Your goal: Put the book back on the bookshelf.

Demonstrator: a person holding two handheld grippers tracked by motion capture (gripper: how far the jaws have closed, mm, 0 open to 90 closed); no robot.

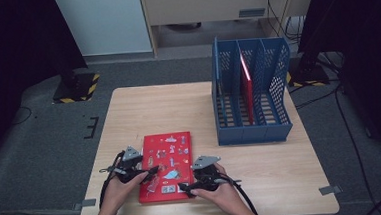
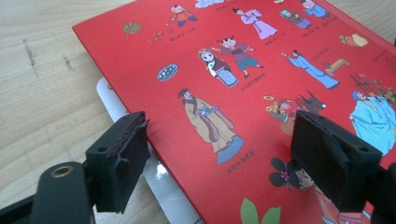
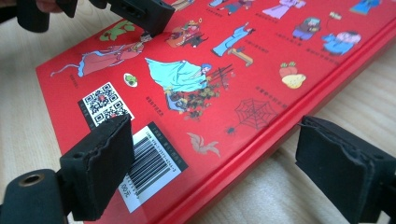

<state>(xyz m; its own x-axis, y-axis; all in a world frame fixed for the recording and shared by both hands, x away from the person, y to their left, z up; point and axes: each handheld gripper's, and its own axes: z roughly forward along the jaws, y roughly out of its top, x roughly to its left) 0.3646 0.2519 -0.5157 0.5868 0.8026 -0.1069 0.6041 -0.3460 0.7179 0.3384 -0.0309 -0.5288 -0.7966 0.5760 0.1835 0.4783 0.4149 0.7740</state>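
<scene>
A red picture book [image 1: 168, 161] lies flat near the table's front edge, back cover up with a barcode and a QR code. My left gripper [image 1: 151, 176] is at its left side and is open. In the left gripper view [image 2: 224, 158] one jaw hangs over the white page edge and the wood, the other over the cover [image 2: 243, 70]. My right gripper [image 1: 185, 188] is at the book's front right corner, also open. Its jaws [image 3: 210, 172] straddle the book's [image 3: 224, 79] red spine edge, one over the barcode, one over bare wood.
A blue three-slot file rack [image 1: 250, 96] stands at the table's back right, with a red book [image 1: 247, 86] upright in its middle slot. Light wood tabletop [image 1: 148, 110] stretches behind the flat book. Black-draped stands flank the table on both sides.
</scene>
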